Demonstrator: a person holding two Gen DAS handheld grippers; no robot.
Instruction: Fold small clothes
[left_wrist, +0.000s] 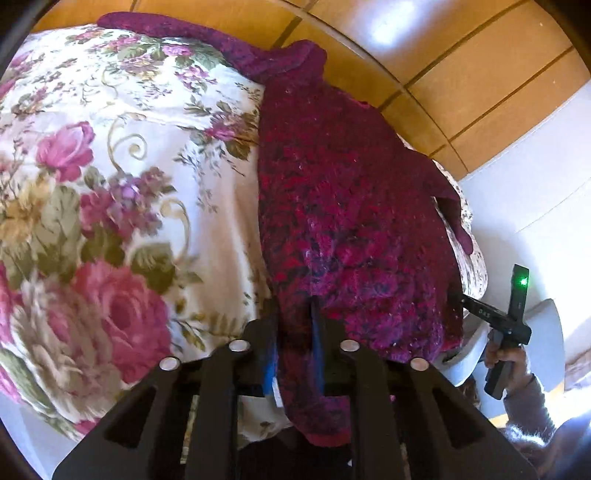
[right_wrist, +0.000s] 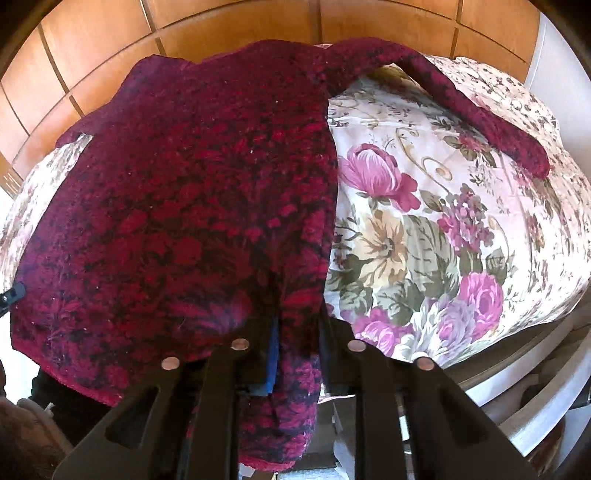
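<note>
A dark red and black knitted sweater (left_wrist: 351, 206) lies on a flowered cloth (left_wrist: 122, 177) that covers a table. Big pink roses and green leaves are printed on the cloth. Behind the table is a wooden wall (left_wrist: 461, 74) made of orange-brown panels.

The left gripper (left_wrist: 295, 332) is at the near edge of the sweater. Its two black fingers are closed on the hem, and the red knit is squeezed between the blue pads (left_wrist: 269, 354). Some of the hem hangs down past the fingers.

The right gripper (right_wrist: 295, 339) also bites the near hem of the sweater (right_wrist: 184, 192). A thick fold of knit sits between its fingers, and the blue pad (right_wrist: 272, 354) presses on it. The rest of the fold droops below the gripper.

In the right wrist view, one sleeve (right_wrist: 480, 110) stretches out over the flowered cloth (right_wrist: 461, 240) toward the far right. The sweater body covers the left part of the table.

In the left wrist view, a person's hand (left_wrist: 509, 362) holds the handle of the other gripper at the right edge.
</note>
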